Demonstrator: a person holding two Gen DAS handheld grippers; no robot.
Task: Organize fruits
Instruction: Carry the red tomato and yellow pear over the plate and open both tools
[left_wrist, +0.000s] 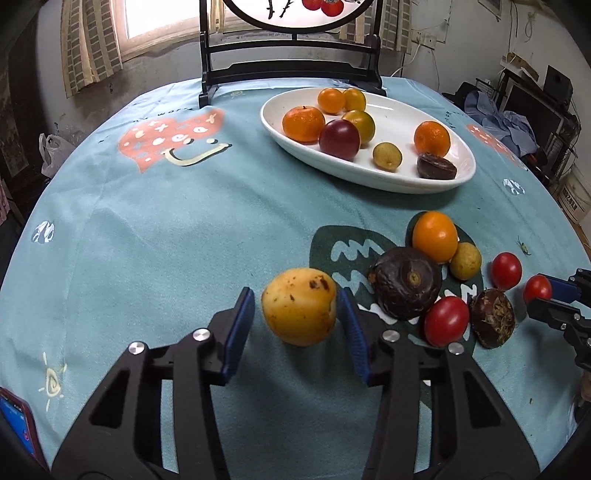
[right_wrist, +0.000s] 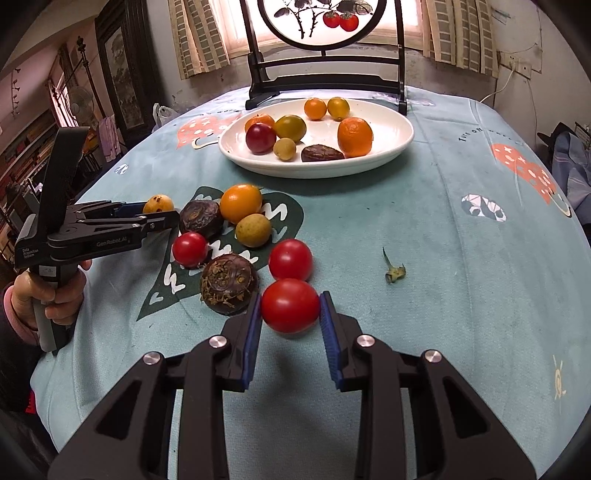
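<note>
The left gripper (left_wrist: 297, 325) is standing with its blue pads apart around a speckled yellow loquat-like fruit (left_wrist: 299, 306), a gap showing on the left side. The right gripper (right_wrist: 290, 326) is pressing both pads against a round red cherry tomato (right_wrist: 290, 305) (whether it is resting on the cloth or lifted, I cannot tell). Both fruits are sitting low on the teal printed tablecloth (left_wrist: 147, 240), among loose tomatoes and dark brown water chestnuts (right_wrist: 228, 283). The white oval ceramic plate (right_wrist: 388, 122) farther back is holding oranges and other fruit.
</note>
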